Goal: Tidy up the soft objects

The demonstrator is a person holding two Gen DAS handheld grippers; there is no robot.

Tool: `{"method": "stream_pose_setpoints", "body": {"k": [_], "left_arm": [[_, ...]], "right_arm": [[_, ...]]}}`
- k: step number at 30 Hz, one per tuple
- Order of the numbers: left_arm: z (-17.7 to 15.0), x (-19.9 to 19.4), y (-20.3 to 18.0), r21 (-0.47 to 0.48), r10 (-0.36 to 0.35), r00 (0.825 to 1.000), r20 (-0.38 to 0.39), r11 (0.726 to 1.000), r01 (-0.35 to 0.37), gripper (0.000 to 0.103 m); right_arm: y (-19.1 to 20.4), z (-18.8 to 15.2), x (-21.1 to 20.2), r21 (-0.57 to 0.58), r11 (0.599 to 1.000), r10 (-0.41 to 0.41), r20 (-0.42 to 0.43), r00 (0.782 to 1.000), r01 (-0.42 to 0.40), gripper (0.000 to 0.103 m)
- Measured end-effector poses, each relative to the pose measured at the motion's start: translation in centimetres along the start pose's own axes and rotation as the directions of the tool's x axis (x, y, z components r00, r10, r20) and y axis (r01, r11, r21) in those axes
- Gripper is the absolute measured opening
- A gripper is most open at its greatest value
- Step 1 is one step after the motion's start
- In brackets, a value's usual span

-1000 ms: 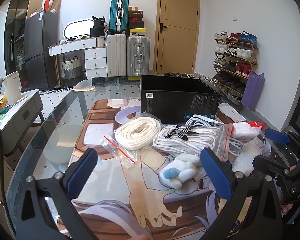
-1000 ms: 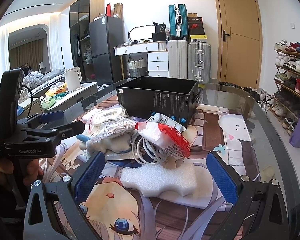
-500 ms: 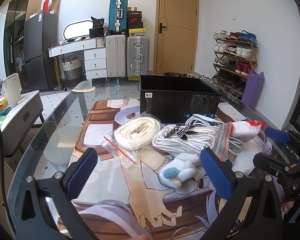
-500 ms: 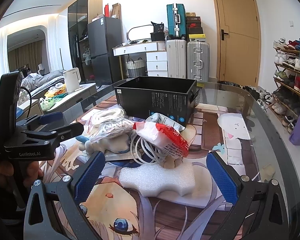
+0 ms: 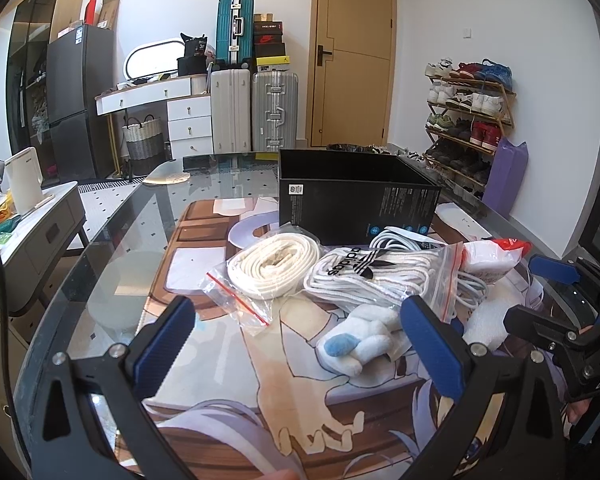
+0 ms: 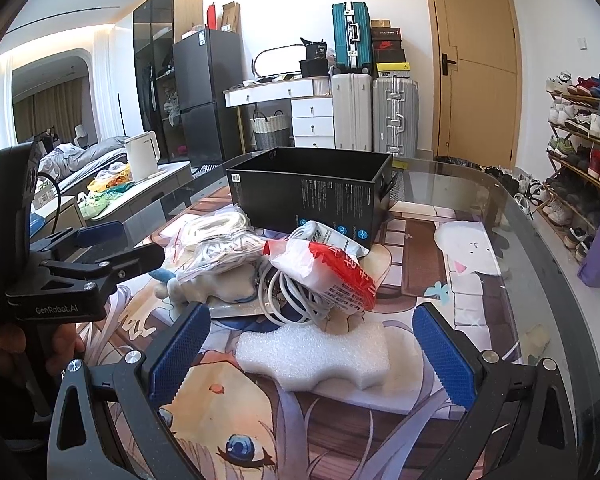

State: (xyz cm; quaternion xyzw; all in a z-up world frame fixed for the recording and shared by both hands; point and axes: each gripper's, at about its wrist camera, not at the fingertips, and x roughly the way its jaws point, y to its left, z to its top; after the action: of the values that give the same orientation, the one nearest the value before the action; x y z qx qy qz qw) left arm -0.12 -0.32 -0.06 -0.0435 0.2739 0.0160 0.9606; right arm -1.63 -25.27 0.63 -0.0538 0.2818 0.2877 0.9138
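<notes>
A pile of soft things lies on the printed mat in front of an open black box [image 5: 356,196] [image 6: 312,196]. It holds a bagged white rope coil [image 5: 272,266], a bag of white adidas laces [image 5: 372,276], a white plush toy with a blue tip [image 5: 360,344] [image 6: 204,284], a red and white packet [image 6: 324,272] over a white cable [image 6: 288,300], and a white foam piece [image 6: 312,356]. My left gripper [image 5: 300,352] is open and empty just short of the plush. My right gripper [image 6: 308,356] is open and empty around the foam piece.
The glass table [image 5: 112,248] has a rounded edge to the left and far side. Suitcases [image 5: 256,112], white drawers and a shoe rack [image 5: 468,120] stand beyond it. A side cabinet with a kettle [image 5: 24,180] stands on the left.
Almost nothing has moved. The right wrist view has drifted slightly, and both grippers stay open and empty.
</notes>
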Motion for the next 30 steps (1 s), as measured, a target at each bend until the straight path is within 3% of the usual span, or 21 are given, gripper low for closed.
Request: {"method": "stream_pose_setpoints", "body": {"k": [19,30], "left_arm": [[-0.11,0.02,-0.08,0.003,0.003,1.000,0.001,1.000,-0.003,0.103],[-0.11,0.02,-0.12,0.004,0.004,1.000,0.001,1.000,-0.004,0.103]], "right_arm": [[0.30,0.05,-0.12,-0.006,1.000,-0.002,-0.023,1.000,0.002,0.103],[0.28,-0.04,0.37,-0.011,1.000,-0.007,-0.082,0.997,0.006,0.103]]}}
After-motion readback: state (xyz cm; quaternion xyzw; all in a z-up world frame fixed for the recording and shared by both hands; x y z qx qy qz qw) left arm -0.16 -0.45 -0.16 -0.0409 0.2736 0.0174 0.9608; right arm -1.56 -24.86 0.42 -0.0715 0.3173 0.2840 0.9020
